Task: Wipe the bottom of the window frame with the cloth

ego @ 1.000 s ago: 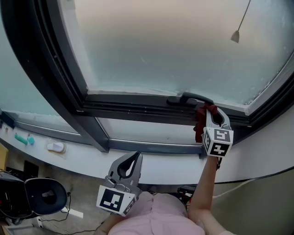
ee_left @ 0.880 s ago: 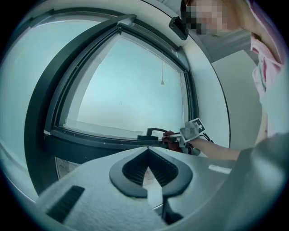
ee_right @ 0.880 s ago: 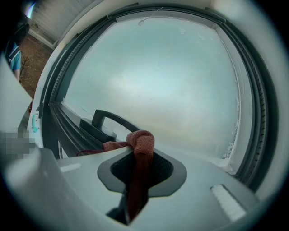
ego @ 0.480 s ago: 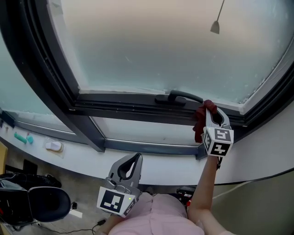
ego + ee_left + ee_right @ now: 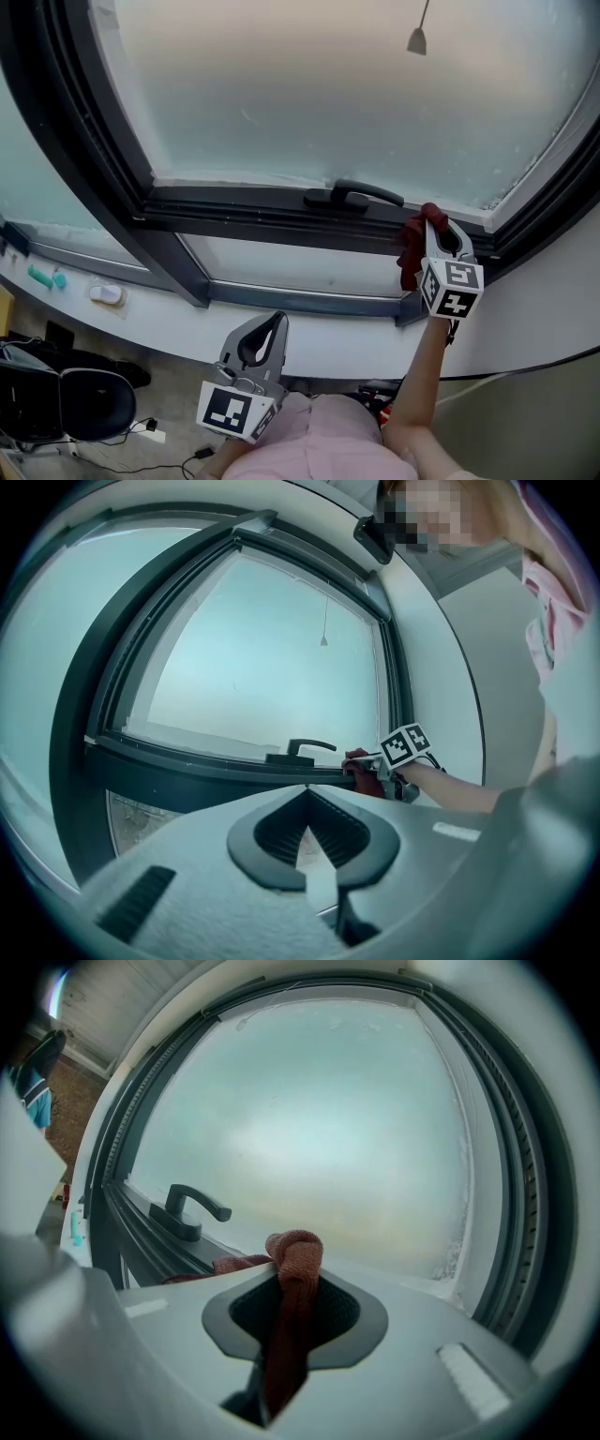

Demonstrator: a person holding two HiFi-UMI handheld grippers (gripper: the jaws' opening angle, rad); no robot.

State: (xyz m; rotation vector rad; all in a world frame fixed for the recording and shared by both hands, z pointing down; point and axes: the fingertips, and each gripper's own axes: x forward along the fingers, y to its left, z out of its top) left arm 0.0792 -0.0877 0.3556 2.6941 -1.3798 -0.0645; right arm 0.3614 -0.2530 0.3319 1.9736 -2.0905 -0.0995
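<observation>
At the right end of the bottom rail, head view, the right gripper (image 5: 434,228) holds a red cloth (image 5: 409,248) at the window frame (image 5: 244,214), just right of the handle (image 5: 354,195). The left gripper (image 5: 270,326) hangs low, well apart.

Left gripper view: its jaws are closed together on nothing.

Right gripper view: the jaws are clamped on the cloth (image 5: 294,1258), which bunches at the tips.

Wiping looks under way. The next move, I judge, calls for a steady sweep leftward along the rail, skirting the handle.
</observation>
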